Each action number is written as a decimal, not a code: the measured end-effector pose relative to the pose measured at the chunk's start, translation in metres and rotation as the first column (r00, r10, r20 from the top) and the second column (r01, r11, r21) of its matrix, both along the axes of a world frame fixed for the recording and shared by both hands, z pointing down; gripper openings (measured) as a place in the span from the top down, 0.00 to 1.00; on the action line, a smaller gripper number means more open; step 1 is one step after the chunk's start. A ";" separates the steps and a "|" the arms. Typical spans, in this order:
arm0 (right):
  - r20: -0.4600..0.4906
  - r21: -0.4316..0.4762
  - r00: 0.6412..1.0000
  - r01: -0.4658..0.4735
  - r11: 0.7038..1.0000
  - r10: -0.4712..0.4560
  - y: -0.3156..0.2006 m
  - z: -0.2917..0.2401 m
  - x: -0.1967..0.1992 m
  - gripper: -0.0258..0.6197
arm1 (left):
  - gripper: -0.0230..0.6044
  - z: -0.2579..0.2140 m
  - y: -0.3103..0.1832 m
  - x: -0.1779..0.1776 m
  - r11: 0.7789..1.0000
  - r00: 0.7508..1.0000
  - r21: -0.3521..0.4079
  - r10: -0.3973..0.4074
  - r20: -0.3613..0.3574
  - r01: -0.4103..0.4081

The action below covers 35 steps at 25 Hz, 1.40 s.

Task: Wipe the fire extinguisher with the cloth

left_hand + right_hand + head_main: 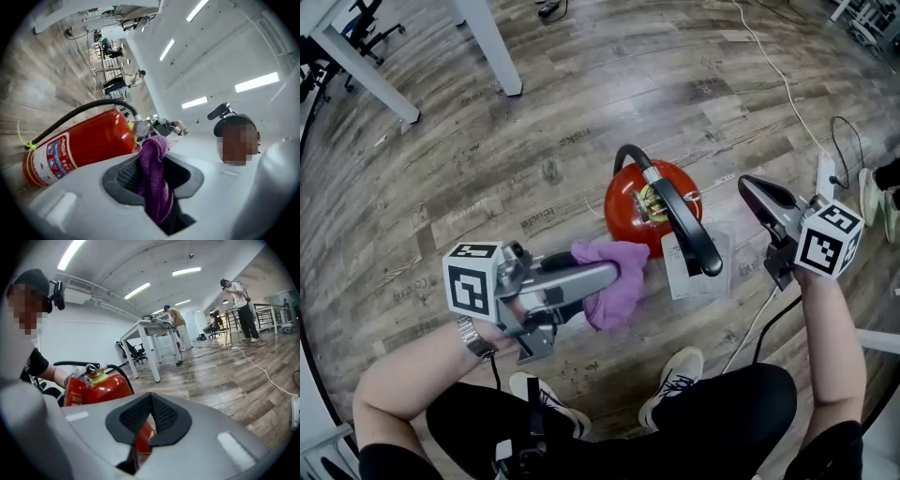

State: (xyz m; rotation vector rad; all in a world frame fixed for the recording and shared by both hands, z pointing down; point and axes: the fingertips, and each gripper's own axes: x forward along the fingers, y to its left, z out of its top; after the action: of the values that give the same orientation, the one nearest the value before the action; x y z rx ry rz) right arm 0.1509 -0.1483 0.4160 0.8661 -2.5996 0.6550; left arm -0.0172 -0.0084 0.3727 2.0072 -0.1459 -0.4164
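On the left, you are holding the left gripper (pixel 617 272) with its jaws partly closed and pinching the purple cloth (pixel 609 298). In the left gripper view the fabric is running up between the pads and bunching over the tips, so the grip is looking secure. The loose end is hanging toward the wooden floor (pixel 487 187).

In the middle, the red fire extinguisher (pixel 628 211) is standing upright on that floor just ahead of your shoes (pixel 675 380). Its black handle (pixel 689 225) is pointing toward you and a pale tag (pixel 694 267) is dangling at its near side. The cloth is sitting just beside the red shoulder, on its left from where you are looking; I cannot tell whether it is actually touching the shell.

On the right, you are carrying the right gripper (pixel 754 190) with its jaws pressed together and nothing between them. It is hovering beside the handle, clear of it.

My reading is that you are opening the wiping step: the cloth is in hand and at the cylinder, but no stroke is evident. The next move is calling for pressing the bunched fabric against the red shell and sweeping around it, while watching that the cylinder is not tipping. The free gripper could be steadying the handle, though it would have to open first.
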 end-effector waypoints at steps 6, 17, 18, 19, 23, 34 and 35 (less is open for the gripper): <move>0.075 0.114 0.992 0.088 0.990 -0.097 0.005 -0.094 -0.029 0.95 | 0.79 -0.070 -0.028 -0.010 0.969 0.983 0.245 -0.023 0.184 -0.023; 0.160 0.199 0.910 0.350 0.915 -0.383 0.050 -0.196 -0.112 0.74 | 0.78 -0.165 -0.089 0.007 0.879 0.975 0.472 -0.158 0.154 0.068; 0.178 0.192 0.901 0.363 0.912 -0.396 0.053 -0.198 -0.118 0.71 | 0.78 -0.168 -0.089 0.009 0.878 0.977 0.474 -0.156 0.145 0.070; 0.194 0.186 0.891 0.377 0.907 -0.410 0.055 -0.201 -0.123 0.68 | 0.78 -0.170 -0.090 0.012 0.874 0.977 0.480 -0.158 0.144 0.071; 0.215 0.188 0.861 0.427 0.884 -0.462 0.063 -0.207 -0.140 0.62 | 0.78 -0.171 -0.090 0.017 0.854 0.969 0.517 -0.179 0.170 0.067; 0.156 0.195 0.844 0.483 0.853 -0.514 0.067 -0.194 -0.151 0.82 | 0.76 -0.166 -0.084 0.005 0.866 0.977 0.492 -0.173 0.128 0.089; 0.147 0.192 0.848 0.480 0.856 -0.509 0.064 -0.193 -0.146 0.82 | 0.76 -0.164 -0.084 -0.001 0.863 0.973 0.496 -0.187 0.132 0.099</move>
State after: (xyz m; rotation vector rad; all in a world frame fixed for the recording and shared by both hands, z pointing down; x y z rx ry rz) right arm 0.0049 -0.0846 0.2229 0.1345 -2.9023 0.4135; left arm -0.0182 -0.0927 0.2089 2.5461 -0.3303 -0.3961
